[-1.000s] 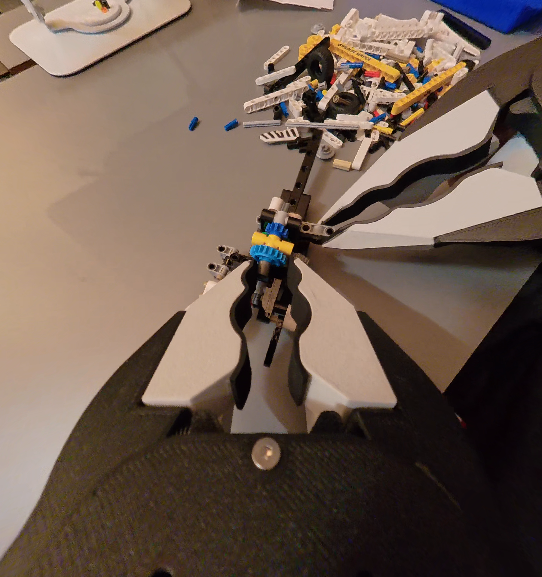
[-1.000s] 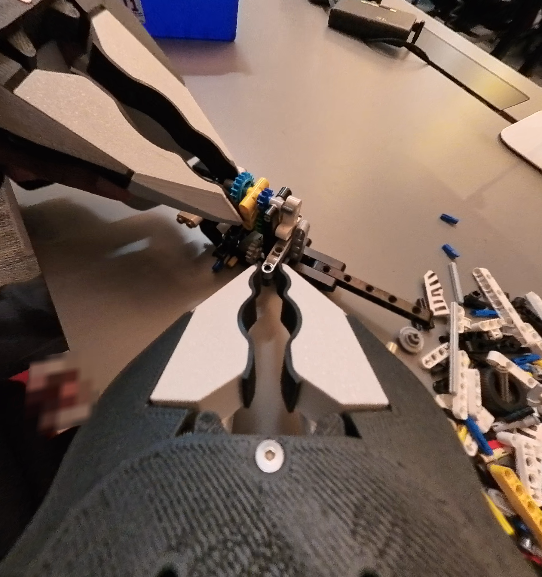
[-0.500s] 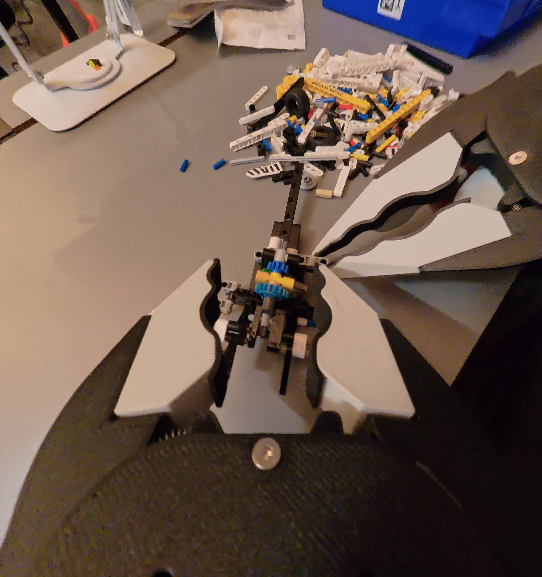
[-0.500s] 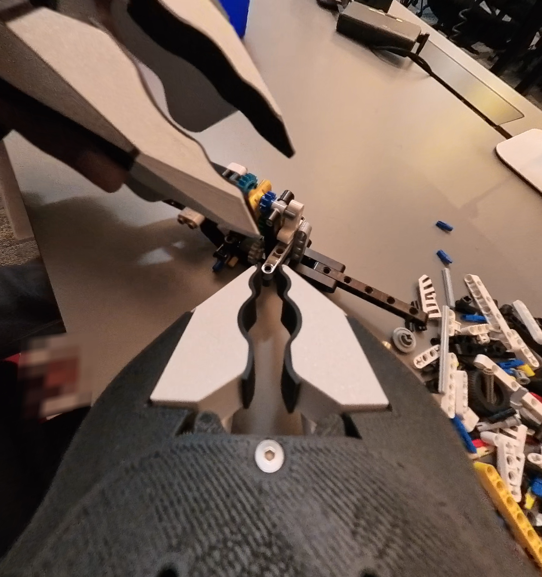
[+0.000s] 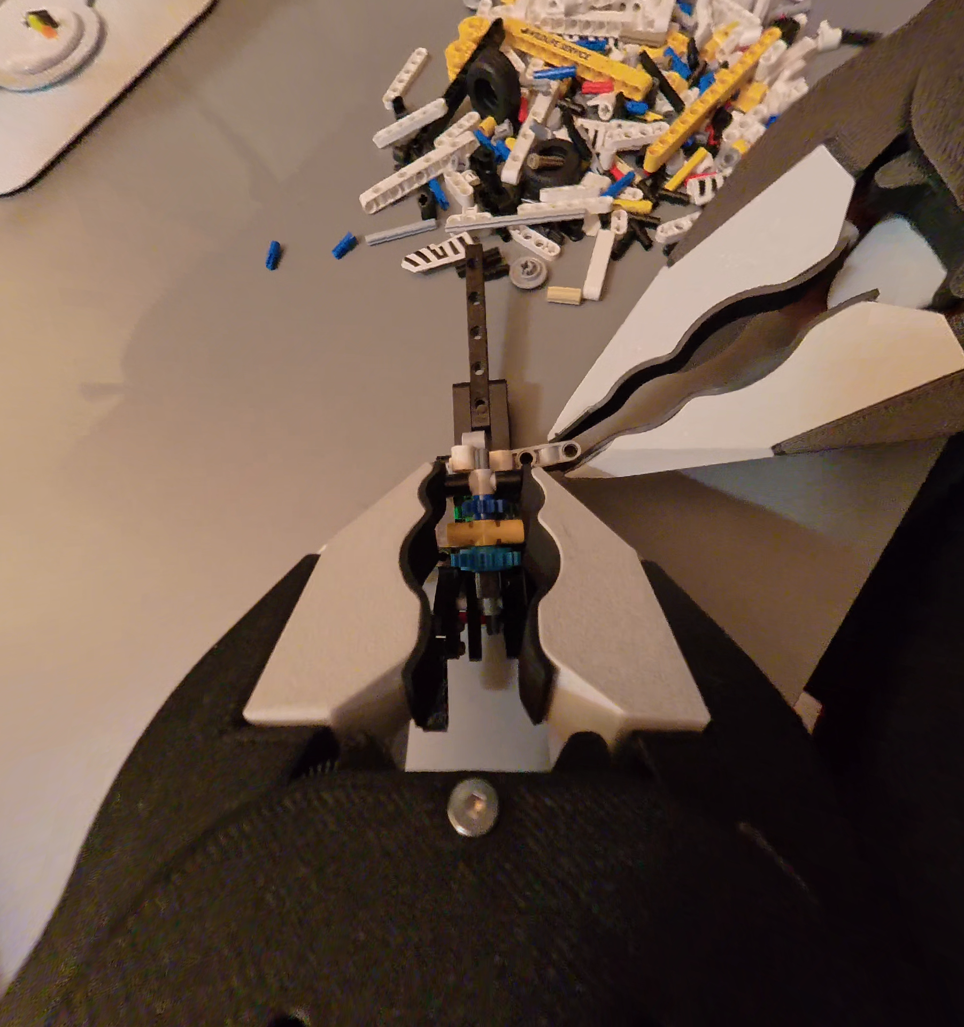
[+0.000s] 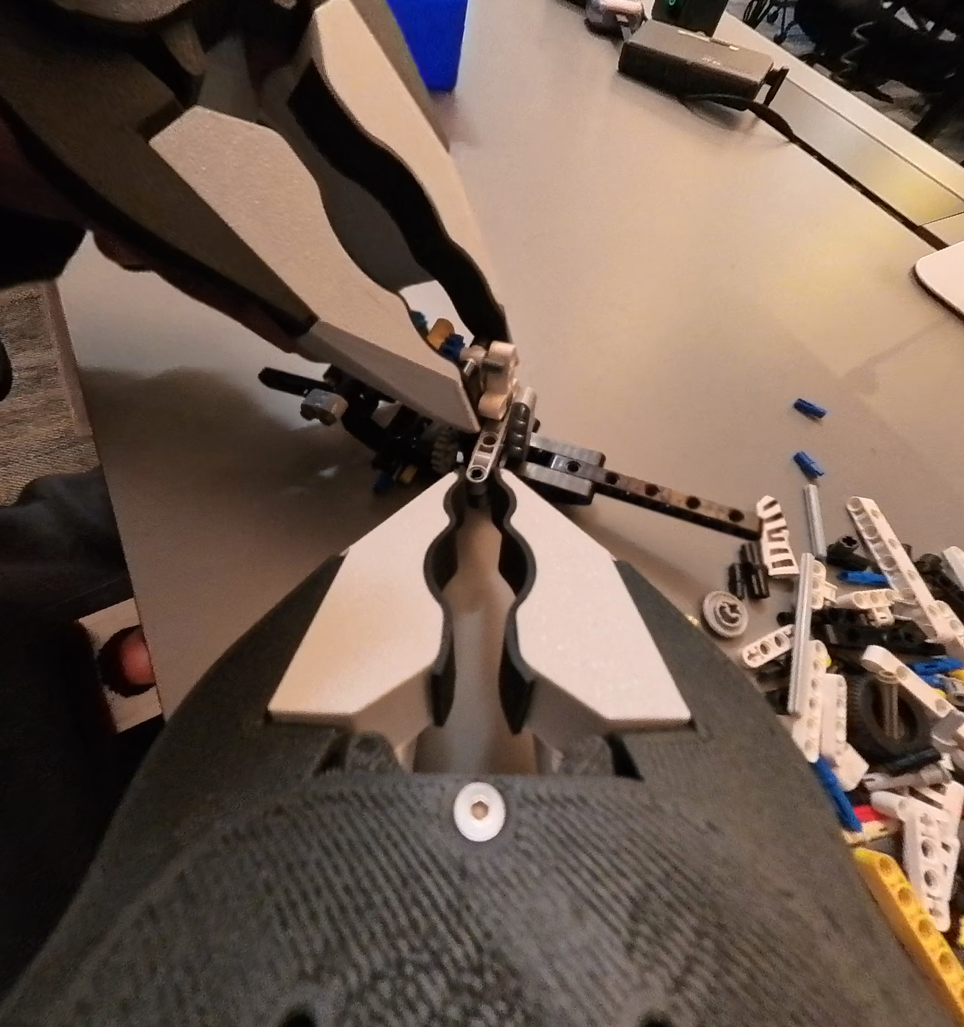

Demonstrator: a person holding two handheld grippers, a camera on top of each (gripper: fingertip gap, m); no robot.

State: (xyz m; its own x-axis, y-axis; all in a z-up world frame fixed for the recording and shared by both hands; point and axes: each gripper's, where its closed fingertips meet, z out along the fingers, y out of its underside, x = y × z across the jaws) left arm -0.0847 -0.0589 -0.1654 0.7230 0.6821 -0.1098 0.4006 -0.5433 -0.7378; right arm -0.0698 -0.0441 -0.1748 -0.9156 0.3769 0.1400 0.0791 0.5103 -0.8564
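Clamping a small toy-brick assembly (image 5: pixel 482 533) from both sides, the left gripper (image 5: pixel 482 483) sits at the centre of the left wrist view, its dark-lined fingers (image 5: pixel 424 533) pressed against a stack of two blue gears and a tan connector on a black frame. The assembly rests on the grey counter (image 5: pixel 163 444), and a long black beam with holes (image 5: pixel 477 317) runs from it toward the upper middle of the frame.

From the right edge of that view, the right gripper (image 5: pixel 571 453) reaches in with its fingers nearly together, pinching the end of a thin light-grey link (image 5: pixel 549 453) that sticks out sideways from the assembly. In the right wrist view the same link (image 6: pixel 485 453) rises from between the tips of the right gripper (image 6: pixel 477 483), while the left gripper (image 6: pixel 468 378) comes down from the upper left onto the assembly (image 6: pixel 407 433).

A pile of loose bricks (image 5: pixel 579 122) in white, yellow, black, blue and red fills the upper right of the left wrist view, with two black tyres in it. Two small blue pins (image 5: pixel 307 250) lie apart to its left. A white flat stand base (image 5: pixel 40 94) occupies the upper left corner. In the right wrist view a blue bin (image 6: pixel 424 39) shows at the top, and a black box with a cable (image 6: pixel 696 55) lies at the upper right.
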